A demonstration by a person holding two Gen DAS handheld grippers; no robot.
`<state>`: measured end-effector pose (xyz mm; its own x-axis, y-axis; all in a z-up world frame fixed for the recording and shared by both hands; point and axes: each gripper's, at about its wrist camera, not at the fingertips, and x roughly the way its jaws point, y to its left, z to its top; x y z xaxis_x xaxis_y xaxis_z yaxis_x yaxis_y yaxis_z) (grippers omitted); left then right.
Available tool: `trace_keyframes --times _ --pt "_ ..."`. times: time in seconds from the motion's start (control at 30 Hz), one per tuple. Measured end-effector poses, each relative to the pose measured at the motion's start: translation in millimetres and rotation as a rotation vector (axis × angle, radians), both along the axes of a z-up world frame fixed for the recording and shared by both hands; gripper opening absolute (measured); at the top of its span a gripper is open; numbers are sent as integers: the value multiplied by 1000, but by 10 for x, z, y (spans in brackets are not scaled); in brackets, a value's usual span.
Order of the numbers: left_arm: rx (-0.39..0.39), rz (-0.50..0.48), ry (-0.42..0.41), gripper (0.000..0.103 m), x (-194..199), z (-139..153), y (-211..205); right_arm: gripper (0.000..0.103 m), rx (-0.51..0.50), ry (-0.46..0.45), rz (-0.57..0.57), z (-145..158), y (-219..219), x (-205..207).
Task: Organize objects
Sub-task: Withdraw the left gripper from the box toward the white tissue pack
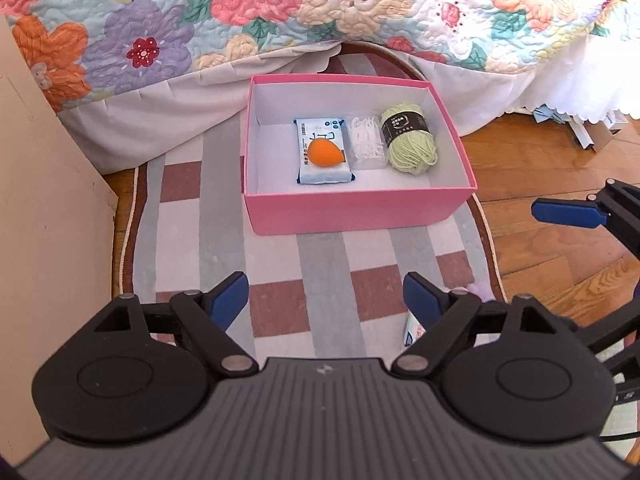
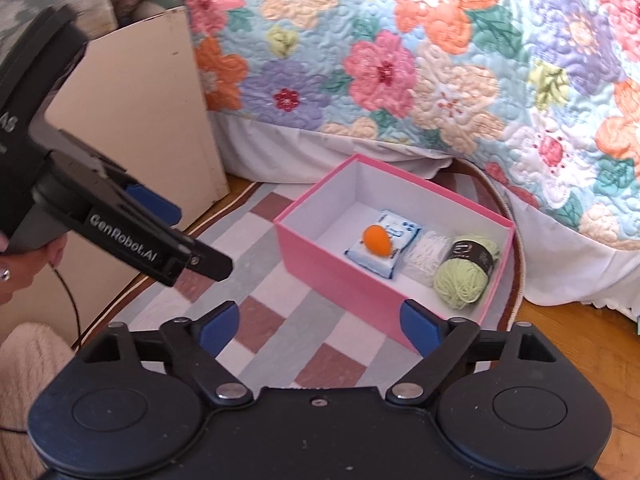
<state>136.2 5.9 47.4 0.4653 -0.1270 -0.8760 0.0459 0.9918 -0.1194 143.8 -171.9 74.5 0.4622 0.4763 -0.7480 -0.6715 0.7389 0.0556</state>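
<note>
A pink box (image 1: 360, 210) stands on a checked rug, open at the top. Inside lie a blue-white wipes pack (image 1: 324, 166) with an orange egg-shaped sponge (image 1: 326, 152) on it, a clear bag of white floss picks (image 1: 366, 142) and a green yarn ball (image 1: 408, 140). The right wrist view shows the same box (image 2: 340, 276), sponge (image 2: 378, 240), pack (image 2: 396, 232), picks (image 2: 426, 256) and yarn (image 2: 466, 272). My left gripper (image 1: 326, 300) is open and empty above the rug, short of the box. My right gripper (image 2: 320, 326) is open and empty near the box's corner.
A bed with a floral quilt (image 1: 280, 12) overhangs behind the box. A beige cabinet (image 1: 44, 200) stands at the left. A small white-blue packet (image 1: 412, 330) lies on the rug (image 1: 272, 252) under my left gripper's right finger. Wooden floor (image 1: 540, 176) is at the right.
</note>
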Motion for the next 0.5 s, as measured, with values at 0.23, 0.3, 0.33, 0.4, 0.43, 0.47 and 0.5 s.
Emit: trace_keyframes --times 0.23,0.3,0.33,0.4,0.43,0.47,0.5 --pt "-5 -16 -13 94 -246 -42 -1 94 -19 -23 44 -15 -34 -232" --pt "-19 -14 -21 96 -309 -71 12 94 -21 -25 50 -30 -51 -275" --pt "-34 -6 -22 97 -334 -95 24 94 -20 -26 55 -41 -61 -295" --pt "-67 11 -21 98 -370 -151 44 95 -17 -33 72 -71 -83 -340" --pt "-78 12 -22 98 -384 -184 52 95 -19 -36 79 -90 -87 -358" --pt "-77 13 -19 98 -396 -212 48 95 -22 -40 90 -113 -88 -379" --pt "-66 15 -14 98 -411 -243 41 95 -26 -44 107 -139 -87 -405"
